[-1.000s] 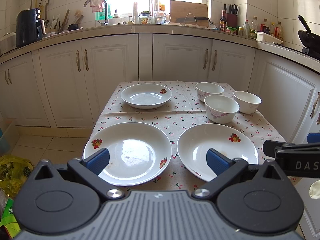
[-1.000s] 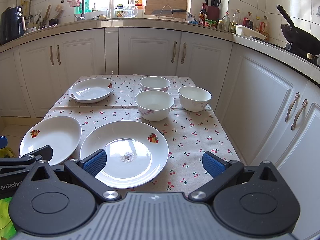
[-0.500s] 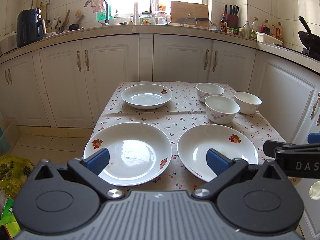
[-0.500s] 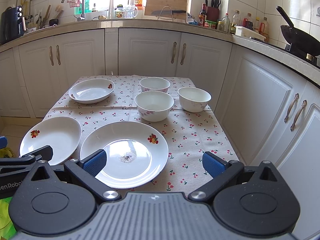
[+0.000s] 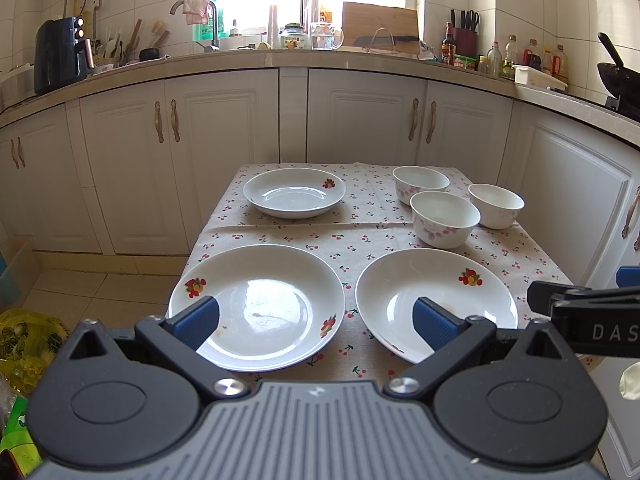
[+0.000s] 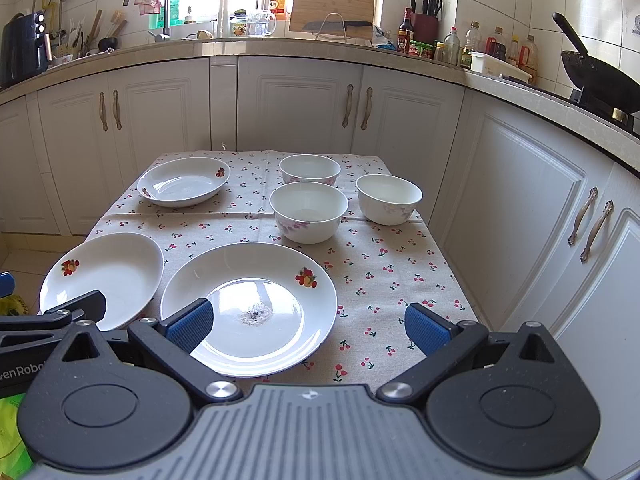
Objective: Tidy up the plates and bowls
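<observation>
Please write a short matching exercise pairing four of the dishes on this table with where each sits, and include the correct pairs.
Things:
1. small plate
2. crumb-marked plate
3. plain-looking bowl
4. middle bowl

Places:
A. near edge, in front of the right gripper
B. far left of the tablecloth
C. farthest right of the bowls
D. just beyond the crumb-marked plate

Pairs: 1-B, 2-A, 3-C, 4-D
</observation>
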`<state>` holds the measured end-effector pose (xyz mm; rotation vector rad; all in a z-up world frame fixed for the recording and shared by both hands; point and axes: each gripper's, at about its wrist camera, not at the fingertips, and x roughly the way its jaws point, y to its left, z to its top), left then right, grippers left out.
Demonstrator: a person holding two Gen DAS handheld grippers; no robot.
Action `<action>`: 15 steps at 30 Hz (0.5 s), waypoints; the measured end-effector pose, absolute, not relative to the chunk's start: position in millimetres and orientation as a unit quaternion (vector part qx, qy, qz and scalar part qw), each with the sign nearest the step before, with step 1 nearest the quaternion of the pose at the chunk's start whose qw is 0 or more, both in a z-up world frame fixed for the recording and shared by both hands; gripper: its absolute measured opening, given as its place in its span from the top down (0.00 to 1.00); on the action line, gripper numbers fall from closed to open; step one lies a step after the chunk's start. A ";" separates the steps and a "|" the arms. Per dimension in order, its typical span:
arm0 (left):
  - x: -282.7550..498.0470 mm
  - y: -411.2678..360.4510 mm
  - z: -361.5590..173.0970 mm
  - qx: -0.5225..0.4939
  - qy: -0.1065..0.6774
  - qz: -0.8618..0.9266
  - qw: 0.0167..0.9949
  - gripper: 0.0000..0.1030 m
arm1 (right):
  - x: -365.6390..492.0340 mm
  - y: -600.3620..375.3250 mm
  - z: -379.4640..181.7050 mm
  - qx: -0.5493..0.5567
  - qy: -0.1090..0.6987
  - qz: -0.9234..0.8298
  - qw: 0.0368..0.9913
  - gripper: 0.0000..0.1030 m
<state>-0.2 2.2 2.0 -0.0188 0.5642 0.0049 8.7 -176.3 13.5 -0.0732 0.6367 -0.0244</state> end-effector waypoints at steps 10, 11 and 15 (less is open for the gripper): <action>-0.4 2.1 2.0 -0.010 0.279 0.002 0.960 0.01 | 8.2 -176.4 13.8 -0.037 0.312 -0.012 0.949 0.00; -0.4 2.2 2.0 -0.009 0.278 0.002 0.961 0.01 | 8.3 -176.3 13.6 -0.036 0.312 -0.012 0.949 0.00; -0.4 3.3 2.7 -0.009 0.279 0.004 0.960 0.01 | 8.8 -176.4 13.5 -0.036 0.313 -0.011 0.949 0.00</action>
